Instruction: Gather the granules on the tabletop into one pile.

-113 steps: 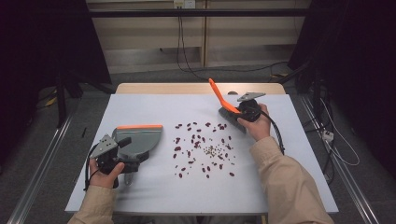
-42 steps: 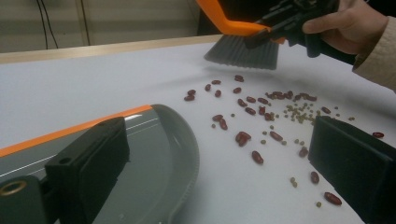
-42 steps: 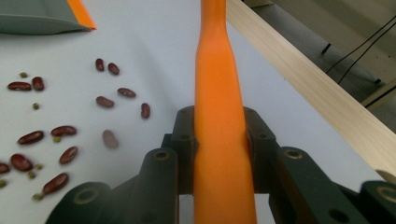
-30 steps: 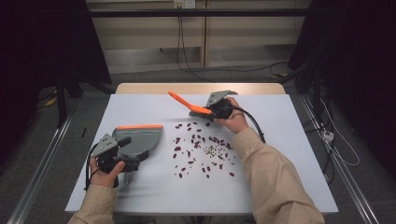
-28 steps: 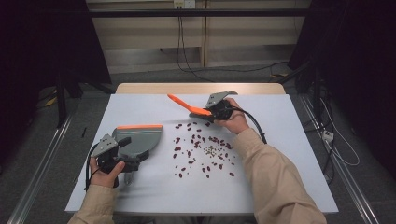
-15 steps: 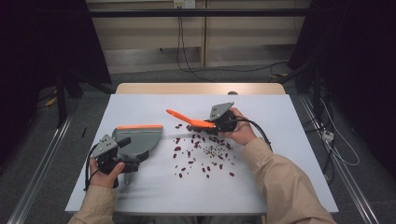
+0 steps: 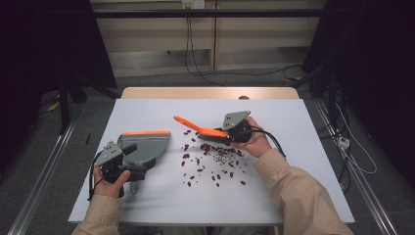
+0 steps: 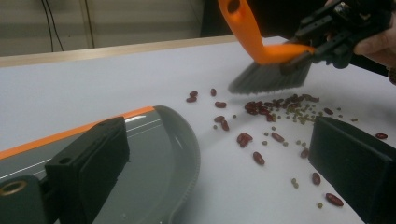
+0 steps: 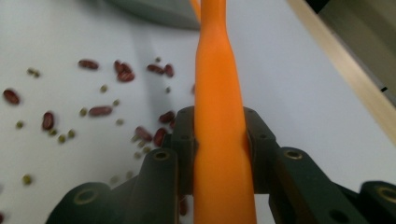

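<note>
One orange brush lies level, handle pointing far-left

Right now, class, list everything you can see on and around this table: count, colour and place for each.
Brush: one, orange handle with grey bristles, clamped in the right gripper above the far edge of the beans.
Dustpan: one, grey with an orange rim, on the table's left side, held by the left gripper.
Red beans: many, dark red, scattered mid-table.
Small green beans: many, pale green, mixed among the red ones.
Table: one, white top with a wooden far edge.
Cables: several, black, on the floor behind.
Left gripper: one, black, lower left.
Right gripper: one, black, right of centre.
Sleeves: two, beige, bottom edge.
</note>
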The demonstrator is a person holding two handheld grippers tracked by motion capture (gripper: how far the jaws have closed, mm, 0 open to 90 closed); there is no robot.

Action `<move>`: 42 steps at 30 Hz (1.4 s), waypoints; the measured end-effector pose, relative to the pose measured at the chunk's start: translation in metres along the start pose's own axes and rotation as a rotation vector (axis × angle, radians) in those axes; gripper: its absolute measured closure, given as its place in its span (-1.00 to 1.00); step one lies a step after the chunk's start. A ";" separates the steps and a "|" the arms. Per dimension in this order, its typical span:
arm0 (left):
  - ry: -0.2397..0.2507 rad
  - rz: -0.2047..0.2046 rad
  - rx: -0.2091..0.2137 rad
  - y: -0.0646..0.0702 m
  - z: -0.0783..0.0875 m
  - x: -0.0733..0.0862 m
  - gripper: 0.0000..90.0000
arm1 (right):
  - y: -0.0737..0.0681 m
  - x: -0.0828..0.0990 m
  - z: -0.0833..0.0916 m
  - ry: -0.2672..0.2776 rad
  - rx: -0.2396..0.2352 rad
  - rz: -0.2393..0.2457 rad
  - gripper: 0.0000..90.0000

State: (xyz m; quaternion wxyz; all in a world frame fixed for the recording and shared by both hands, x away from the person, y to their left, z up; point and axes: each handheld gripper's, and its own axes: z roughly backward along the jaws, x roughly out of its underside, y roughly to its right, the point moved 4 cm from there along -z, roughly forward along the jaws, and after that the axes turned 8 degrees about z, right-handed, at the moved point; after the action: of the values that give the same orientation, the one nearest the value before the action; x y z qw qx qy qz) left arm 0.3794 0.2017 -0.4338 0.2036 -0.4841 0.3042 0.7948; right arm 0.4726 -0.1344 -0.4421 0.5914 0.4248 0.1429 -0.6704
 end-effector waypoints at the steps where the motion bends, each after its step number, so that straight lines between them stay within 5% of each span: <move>1: -0.001 0.000 0.000 0.000 0.000 0.000 -0.89 | 0.006 -0.002 -0.002 0.005 0.017 -0.004 0.59; 10: -0.002 0.005 0.005 -0.002 0.000 0.000 -0.89 | 0.039 -0.013 -0.040 0.003 0.067 -0.029 0.59; 18: -0.001 0.017 0.007 -0.004 0.000 0.000 -0.89 | 0.046 -0.021 -0.076 -0.021 0.022 0.005 0.59; 24: -0.004 0.020 0.004 -0.006 0.001 0.001 -0.89 | 0.033 -0.024 -0.080 -0.023 -0.053 0.048 0.59; 42: -0.001 0.013 0.003 -0.004 0.002 0.001 -0.89 | -0.019 -0.026 -0.046 -0.010 -0.178 0.169 0.58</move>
State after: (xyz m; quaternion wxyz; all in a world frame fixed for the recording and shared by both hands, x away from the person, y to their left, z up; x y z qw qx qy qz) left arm 0.3805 0.2060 -0.4354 0.1990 -0.4813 0.3084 0.7960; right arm 0.4717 -0.0804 -0.4563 0.6820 0.3778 0.1625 -0.6048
